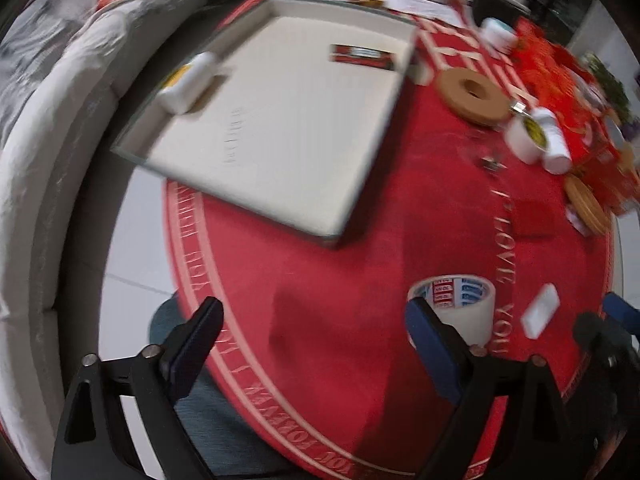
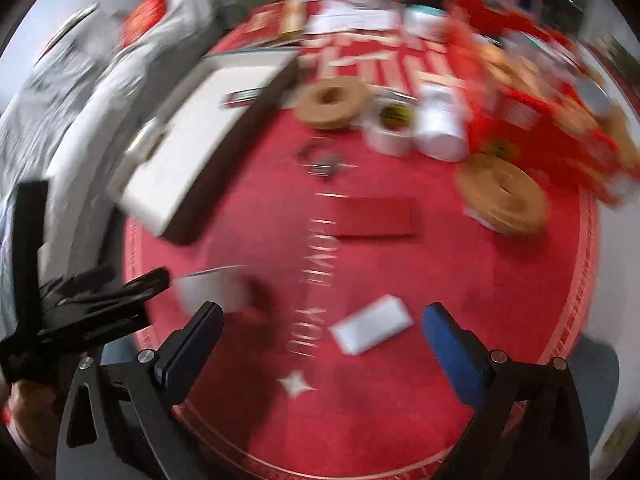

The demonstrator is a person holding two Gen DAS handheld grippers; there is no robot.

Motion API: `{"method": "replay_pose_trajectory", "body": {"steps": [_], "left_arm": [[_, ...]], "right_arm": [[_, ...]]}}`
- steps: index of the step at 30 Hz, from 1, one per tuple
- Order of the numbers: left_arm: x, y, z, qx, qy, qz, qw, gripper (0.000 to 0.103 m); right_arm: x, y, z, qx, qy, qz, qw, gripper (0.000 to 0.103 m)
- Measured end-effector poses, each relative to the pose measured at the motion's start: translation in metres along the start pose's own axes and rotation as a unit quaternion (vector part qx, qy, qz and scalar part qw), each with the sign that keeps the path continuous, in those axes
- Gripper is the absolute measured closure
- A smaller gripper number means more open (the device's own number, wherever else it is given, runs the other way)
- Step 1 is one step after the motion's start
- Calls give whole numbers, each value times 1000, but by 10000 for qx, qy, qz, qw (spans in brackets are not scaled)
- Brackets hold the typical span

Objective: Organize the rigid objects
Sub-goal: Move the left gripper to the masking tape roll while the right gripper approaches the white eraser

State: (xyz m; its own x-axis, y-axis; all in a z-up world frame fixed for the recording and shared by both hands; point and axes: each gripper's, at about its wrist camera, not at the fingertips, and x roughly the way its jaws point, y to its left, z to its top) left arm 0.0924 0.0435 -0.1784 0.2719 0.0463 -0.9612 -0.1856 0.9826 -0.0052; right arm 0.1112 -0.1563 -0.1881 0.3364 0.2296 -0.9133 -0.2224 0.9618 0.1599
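In the left wrist view my left gripper [image 1: 316, 344] is open above the red cloth with nothing between its fingers. A white tape roll [image 1: 460, 304] stands just beyond its right finger. The white tray [image 1: 280, 152] ahead holds a white bottle [image 1: 188, 82] lying down and a small red-and-black box [image 1: 362, 57]. My right gripper [image 2: 324, 344] is open too, low over the cloth, with a small white block [image 2: 372, 330] lying just ahead between its fingers, untouched. The tape roll [image 2: 216, 288] shows blurred to its left.
A cork ring [image 1: 474, 96], a white tape roll [image 1: 524, 136] and a white bottle [image 1: 554, 144] sit right of the tray. A second cork ring [image 2: 504, 196], a flat red card [image 2: 372, 218] and a metal key ring [image 2: 324, 164] lie mid-cloth. Red clutter [image 2: 540, 92] fills the far right; a grey sofa [image 1: 60, 120] lies left.
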Motion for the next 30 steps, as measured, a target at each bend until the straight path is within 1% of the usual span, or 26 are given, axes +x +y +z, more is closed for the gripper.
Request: {"method": "replay_pose_trajectory", "body": {"steps": [3, 4, 7, 9, 12, 14, 15, 17, 18, 20, 21, 23, 24, 26, 27, 29, 30], "left_arm": [[9, -14, -7, 55, 202, -355, 9992, 5], [16, -18, -10, 50, 305, -383, 9988, 0], [25, -20, -15, 1, 457, -412, 9981, 0], [18, -20, -14, 6, 312, -437, 9986, 0], [-3, -29, -11, 226, -79, -546, 9982, 0], [-13, -37, -9, 406, -223, -685, 9966, 0], [-15, -43, -7, 497, -267, -688, 9960, 0], [-13, -49, -7, 574, -252, -553, 9965, 0], [-11, -48, -1, 572, -212, -521, 9968, 0], [-4, -46, 3, 464, -98, -551, 9974, 0], [-3, -43, 2, 424, -58, -555, 9975, 0], [1, -43, -3, 410, -5, -468, 9981, 0], [2, -41, -3, 398, 14, -433, 9983, 0], [4, -35, -3, 310, 38, -401, 9987, 0], [5, -31, -3, 247, 48, -389, 9989, 0], [9, -24, -3, 113, 77, -356, 9993, 0], [11, -21, -3, 66, 97, -341, 9994, 0]], "right_arm": [[2, -32, -6, 643, 175, 3, 9978, 3], [3, -43, -10, 863, 239, 50, 9960, 3], [5, -59, -21, 1163, 319, 87, 9927, 3], [5, -67, -27, 1251, 342, 95, 9915, 3], [7, -73, -29, 1380, 364, 110, 9897, 3], [8, -79, -30, 1522, 399, 116, 9875, 3], [8, -84, -34, 1585, 400, 107, 9865, 3], [8, -88, -34, 1717, 364, 21, 9845, 3], [5, -91, -31, 1763, 288, -232, 9836, 3], [1, -94, -26, 1772, 118, -716, 9815, 3], [-1, -97, -19, 1739, 3, -1124, 9783, 3], [4, -99, -8, 1656, -10, -1352, 9769, 3], [8, -99, -5, 1611, 49, -1324, 9780, 3], [18, -90, 1, 1357, 140, -975, 9858, 3], [19, -84, 2, 1243, 103, -910, 9880, 3], [16, -57, 4, 670, -156, -690, 9952, 3], [16, -45, 3, 365, -196, -581, 9975, 3]]}}
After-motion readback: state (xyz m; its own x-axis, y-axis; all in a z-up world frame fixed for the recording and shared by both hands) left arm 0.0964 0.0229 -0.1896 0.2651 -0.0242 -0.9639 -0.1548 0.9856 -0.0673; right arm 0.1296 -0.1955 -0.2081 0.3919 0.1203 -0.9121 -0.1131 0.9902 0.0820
